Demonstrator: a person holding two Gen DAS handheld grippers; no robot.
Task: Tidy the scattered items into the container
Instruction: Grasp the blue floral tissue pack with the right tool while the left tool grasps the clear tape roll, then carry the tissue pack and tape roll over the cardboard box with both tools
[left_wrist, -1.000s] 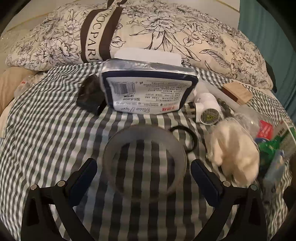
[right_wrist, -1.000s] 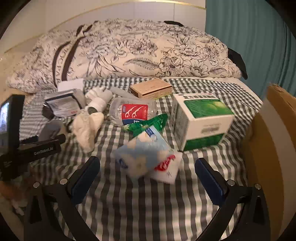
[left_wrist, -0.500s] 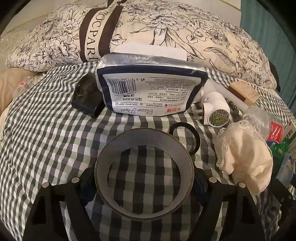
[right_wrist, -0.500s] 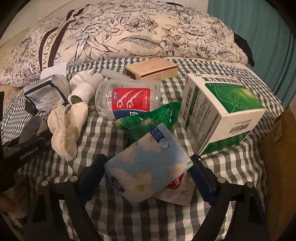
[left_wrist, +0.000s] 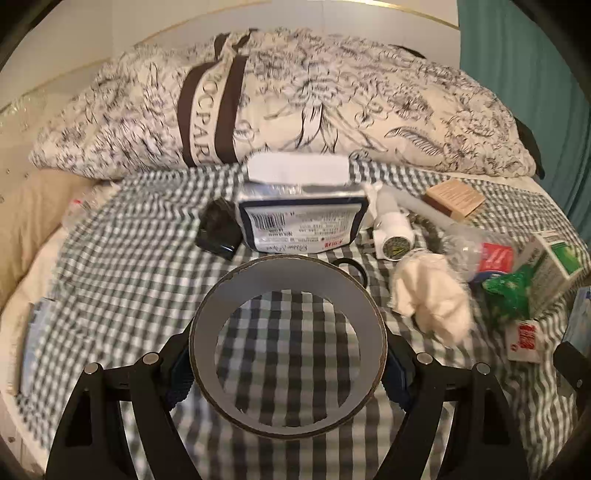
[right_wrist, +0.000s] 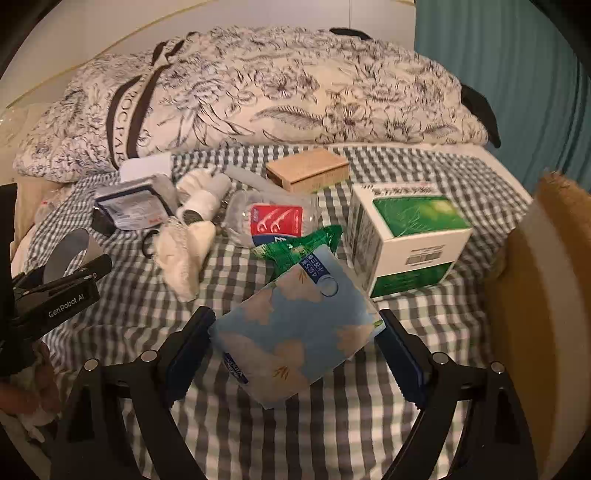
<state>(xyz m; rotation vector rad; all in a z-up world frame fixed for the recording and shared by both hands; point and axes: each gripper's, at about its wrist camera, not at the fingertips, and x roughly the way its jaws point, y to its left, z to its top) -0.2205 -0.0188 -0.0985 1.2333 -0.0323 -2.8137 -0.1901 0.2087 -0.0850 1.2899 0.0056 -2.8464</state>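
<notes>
My left gripper (left_wrist: 288, 365) is shut on a grey tape roll (left_wrist: 210, 332) and holds it above the checked bedspread. My right gripper (right_wrist: 293, 350) is shut on a light blue tissue pack (right_wrist: 295, 328), lifted off the bed. The cardboard container (right_wrist: 532, 306) stands at the right edge of the right wrist view. Scattered on the bed are a white-and-green box (right_wrist: 410, 240), a floss-pick bottle (right_wrist: 275, 219), a green packet (right_wrist: 295, 245), a cream cloth (right_wrist: 184, 254), a wooden box (right_wrist: 308, 171), a white plug (left_wrist: 393, 232) and a tissue packet (left_wrist: 301, 221).
A large floral pillow (left_wrist: 295, 99) lies across the back of the bed. A black hair tie (left_wrist: 351, 267) and a black object (left_wrist: 216, 230) lie near the tissue packet. A small red-and-white sachet (left_wrist: 524, 336) lies at right. A teal curtain (right_wrist: 498, 74) hangs at the right.
Both grippers closed from open: the left on the tape roll, the right on the blue tissue pack. Both then lifted and drew back from the bed with their items.
</notes>
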